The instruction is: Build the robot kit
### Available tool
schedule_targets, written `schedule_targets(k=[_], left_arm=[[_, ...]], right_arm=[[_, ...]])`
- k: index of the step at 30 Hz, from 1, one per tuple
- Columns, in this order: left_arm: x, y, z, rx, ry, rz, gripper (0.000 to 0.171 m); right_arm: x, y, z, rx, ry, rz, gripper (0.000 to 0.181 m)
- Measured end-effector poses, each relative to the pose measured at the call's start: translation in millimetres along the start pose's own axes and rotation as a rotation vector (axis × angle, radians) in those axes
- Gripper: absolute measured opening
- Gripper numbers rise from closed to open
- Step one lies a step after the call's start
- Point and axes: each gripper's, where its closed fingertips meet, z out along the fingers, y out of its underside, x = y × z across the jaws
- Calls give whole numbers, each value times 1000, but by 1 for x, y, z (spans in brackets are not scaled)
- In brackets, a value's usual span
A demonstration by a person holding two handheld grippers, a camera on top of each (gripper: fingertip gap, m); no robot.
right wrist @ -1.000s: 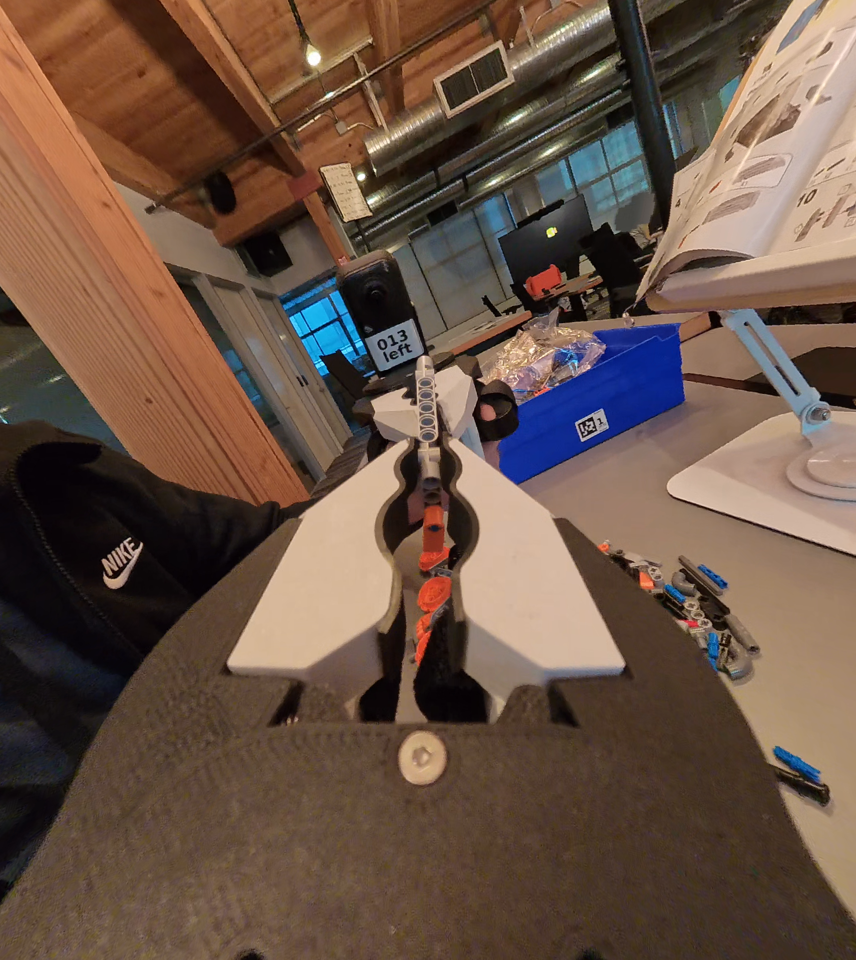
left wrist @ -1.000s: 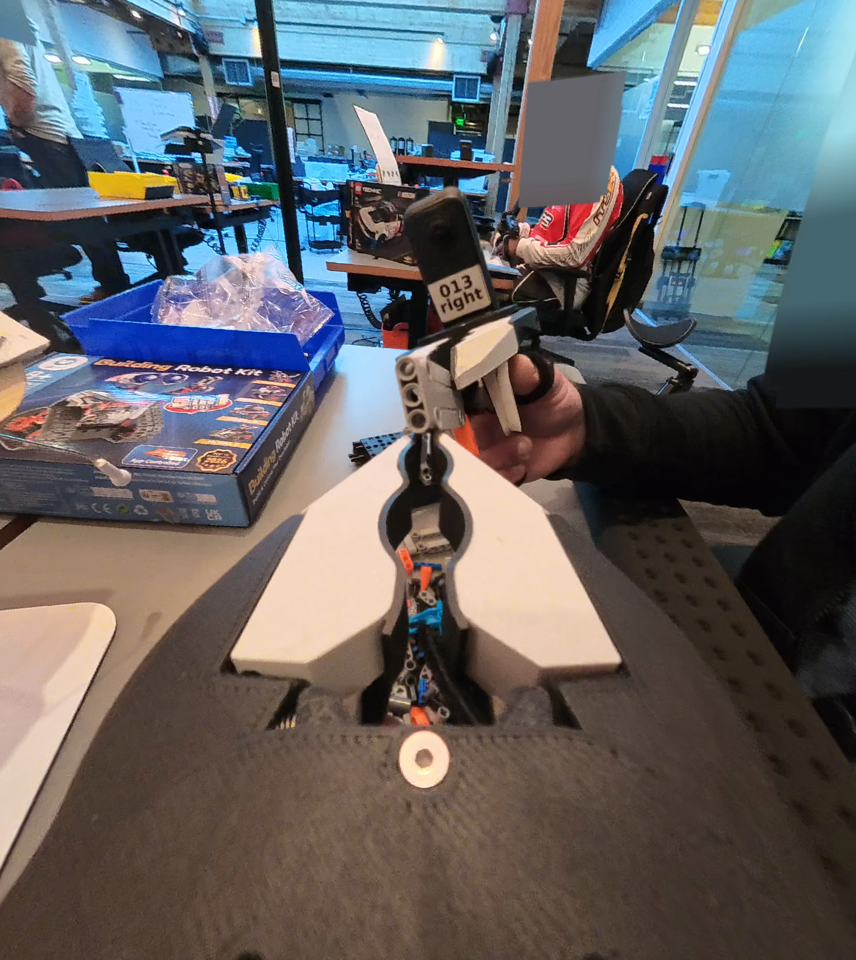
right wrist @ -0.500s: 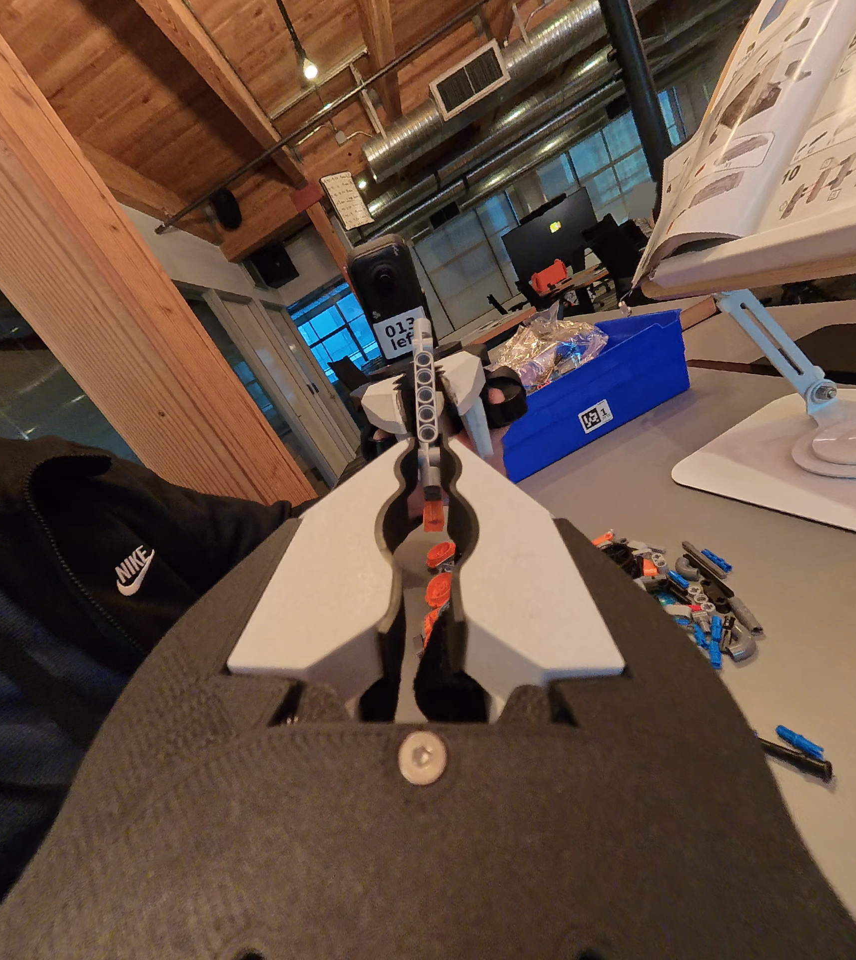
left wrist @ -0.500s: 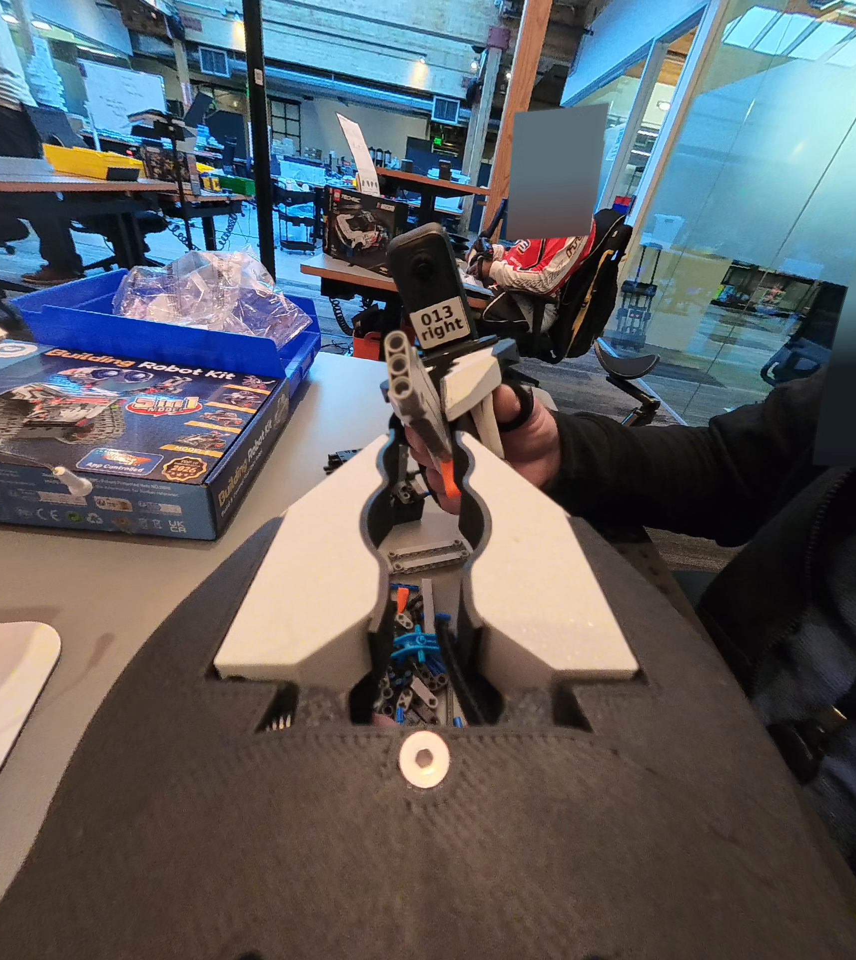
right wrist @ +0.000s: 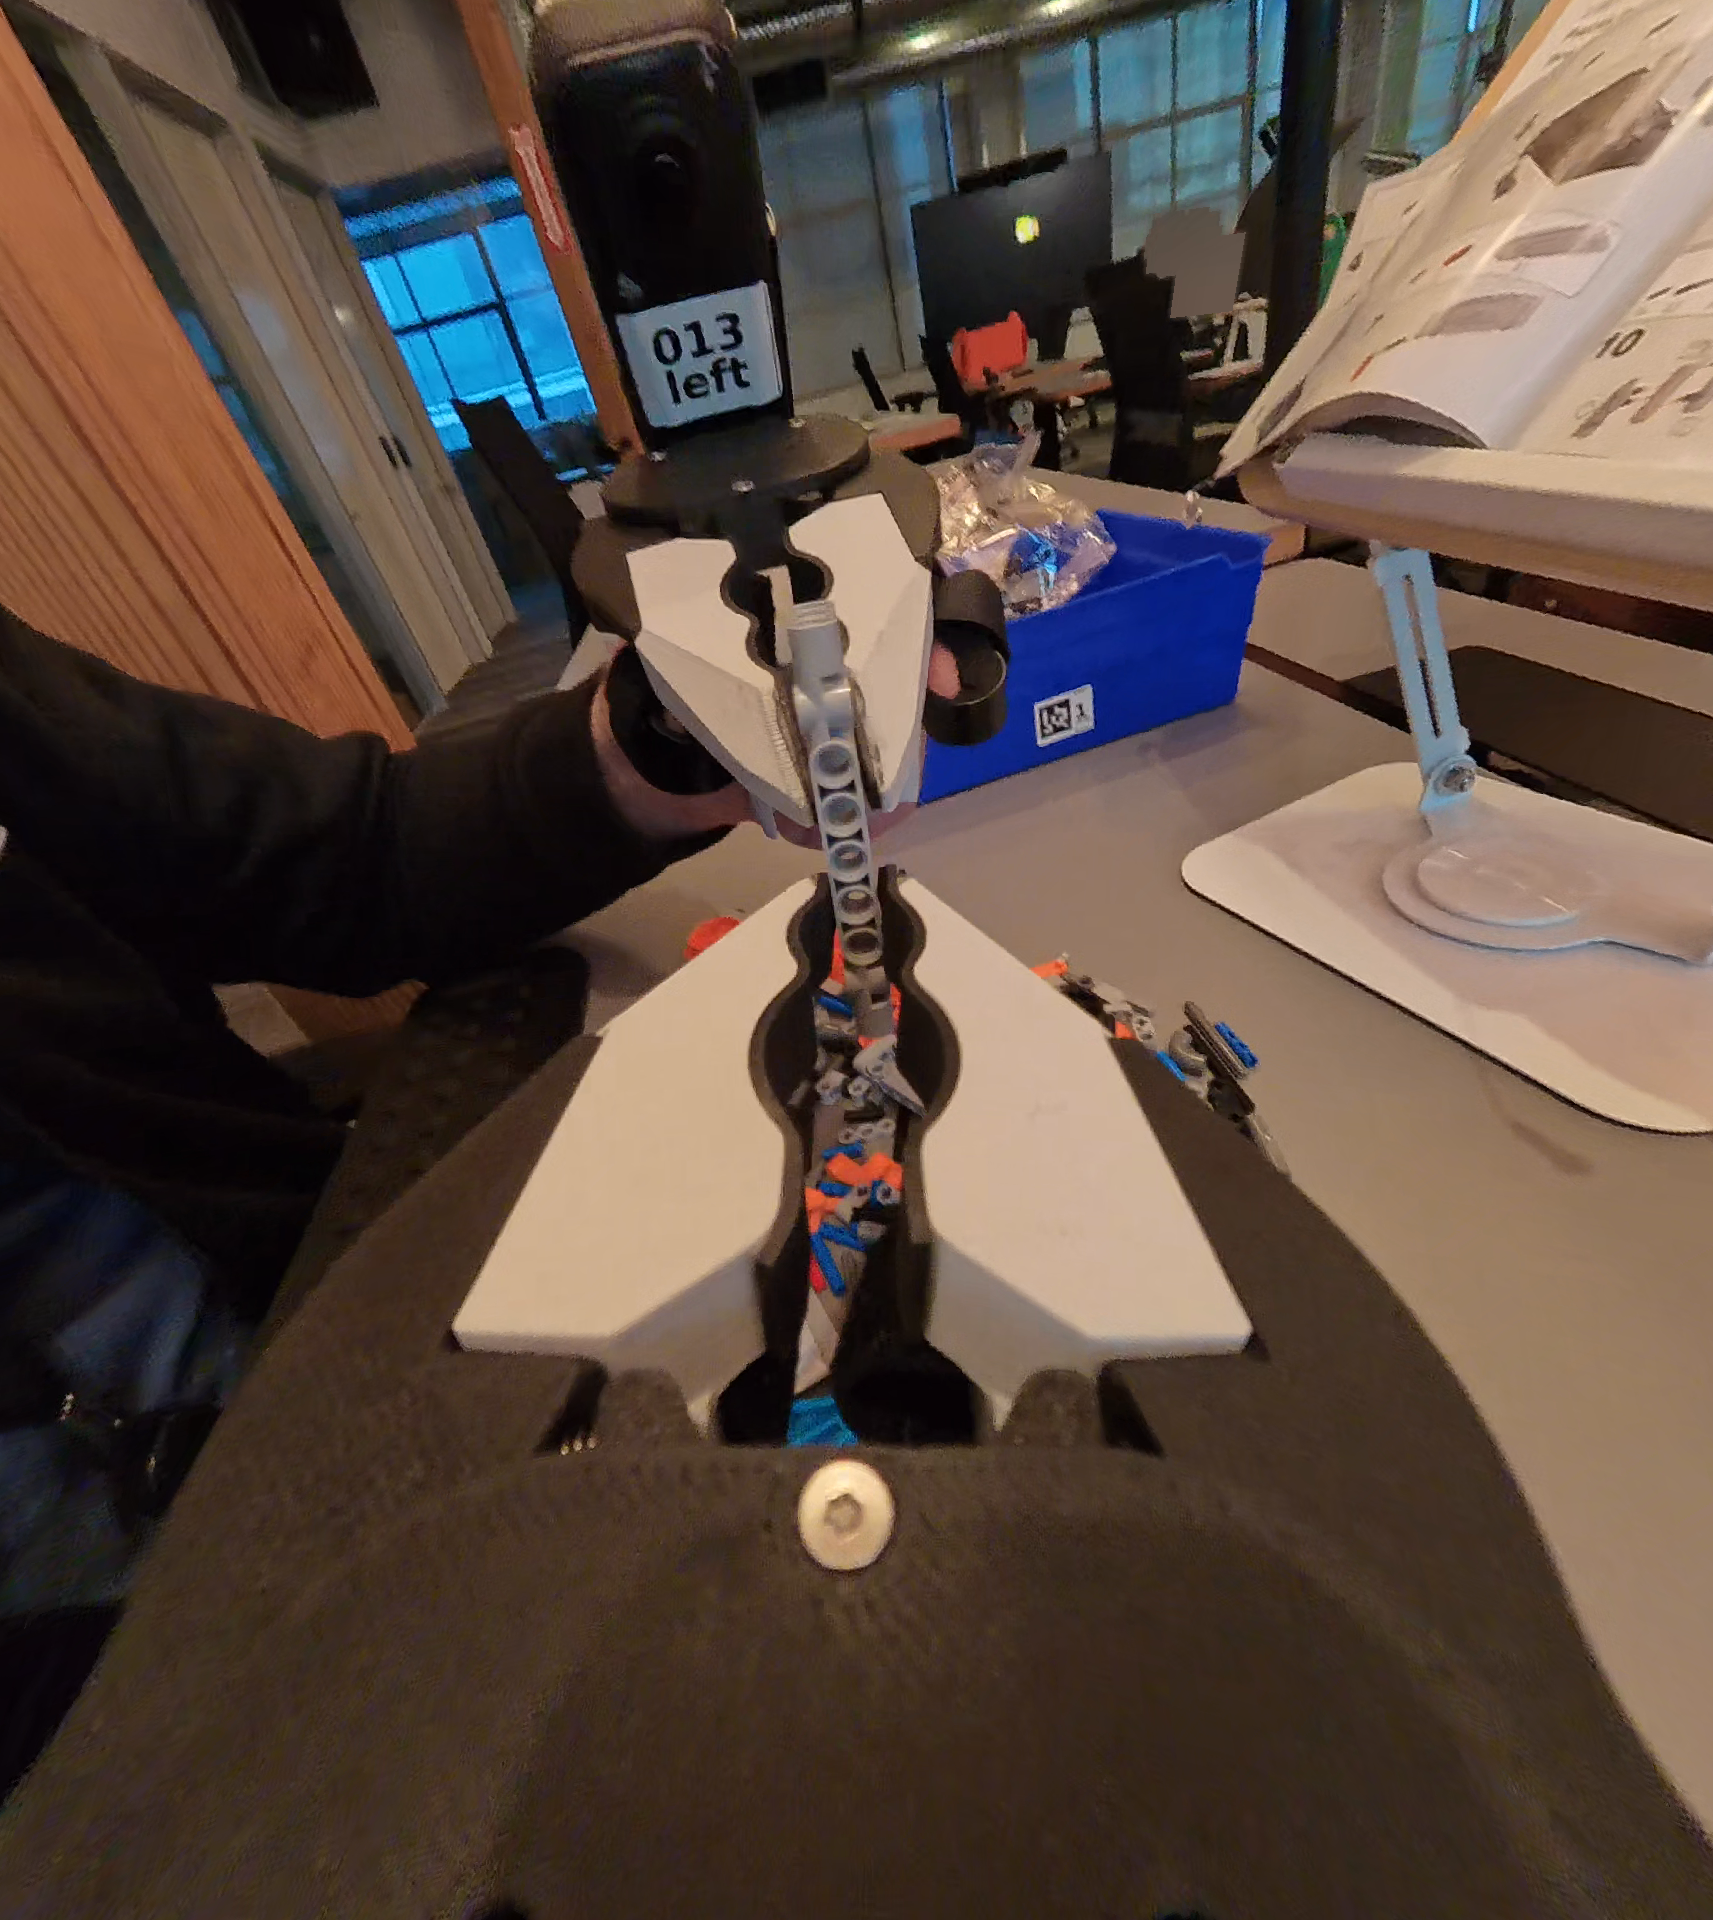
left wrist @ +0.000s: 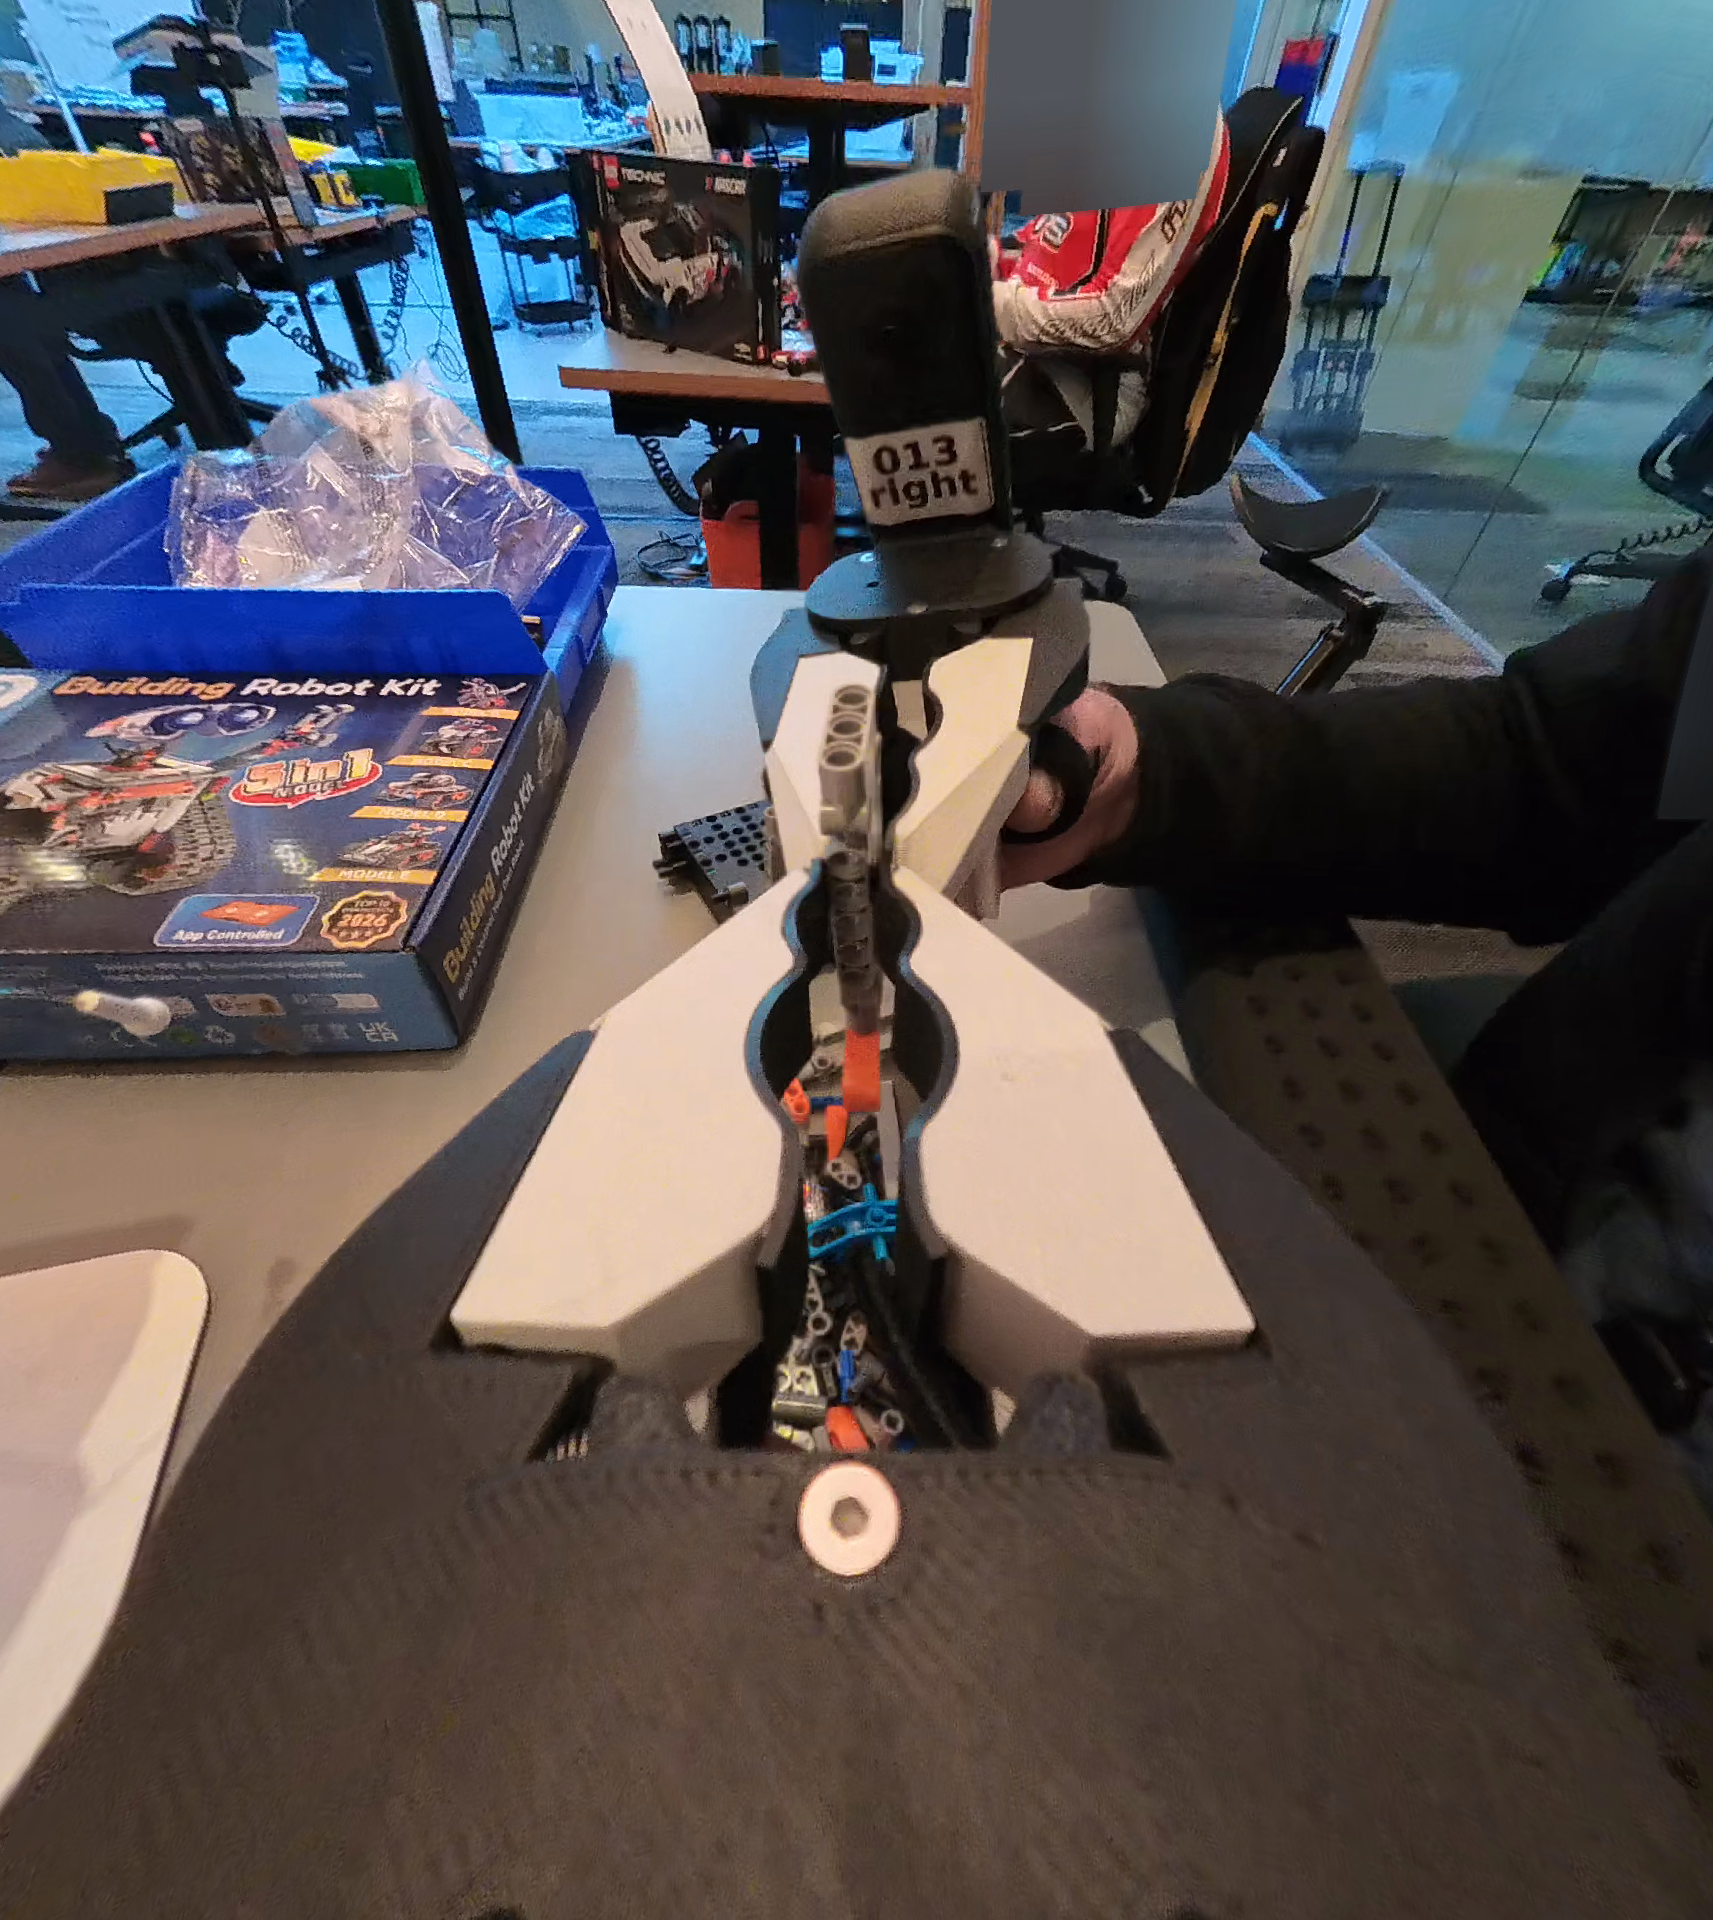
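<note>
A light grey beam with holes (right wrist: 844, 831) spans the gap between my two grippers, which face each other tip to tip above the grey table (left wrist: 332, 1143). My right gripper (right wrist: 857, 899) is shut on the beam's near end. My left gripper (left wrist: 852, 888) is shut on a dark grey ridged piece (left wrist: 852, 925) with an orange end (left wrist: 860, 1070), joined to the beam (left wrist: 847, 753). The left gripper shows opposite in the right wrist view (right wrist: 810, 675), the right gripper opposite in the left wrist view (left wrist: 893, 748). A hand in a black sleeve holds each.
A blue kit box (left wrist: 208, 831) and a blue bin (left wrist: 239, 623) of plastic bags lie at left. A black perforated plate (left wrist: 717, 842) lies by the right gripper. Loose small parts (right wrist: 1174, 1039) lie under the grippers. A white book stand (right wrist: 1454, 914) holds an open booklet (right wrist: 1558, 260). My two grippers' fingertips are within a few centimetres of each other.
Both grippers have tilted down toward the table and drawn closer together. The beam has swung from a slant into line between the two sets of jaws.
</note>
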Motion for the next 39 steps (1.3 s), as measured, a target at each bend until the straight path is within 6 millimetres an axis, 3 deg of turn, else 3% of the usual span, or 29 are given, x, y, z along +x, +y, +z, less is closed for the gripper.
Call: schedule_targets(k=[4,6,10,14,24,26,30,33,36,39], left_arm=[[-4,-4,-2,43,-13,2,11],[-8,6,-1,11,-7,-23,21],[-4,25,8,-44,39,-64,26],[-1,34,18,-66,23,-26,6],[4,27,15,8,90,-67,5],[6,22,10,36,137,-113,5],[10,17,-1,69,242,-223,5],[14,13,-9,101,308,-314,5],[20,5,-18,153,391,-407,4],[29,10,-20,131,463,-469,4]], right_arm=[[-1,-18,-10,121,-38,57,5],[5,-23,-16,162,-27,85,5],[9,-27,-19,208,-19,111,6],[7,-23,-14,184,-24,103,6],[2,-27,-17,201,-50,114,6],[3,-32,-21,202,-18,64,19],[12,-36,-35,75,237,-277,41],[12,-42,-43,-99,501,-694,52],[-2,-47,-37,-284,665,-1105,57],[-7,-45,-22,-423,712,-1373,62]])
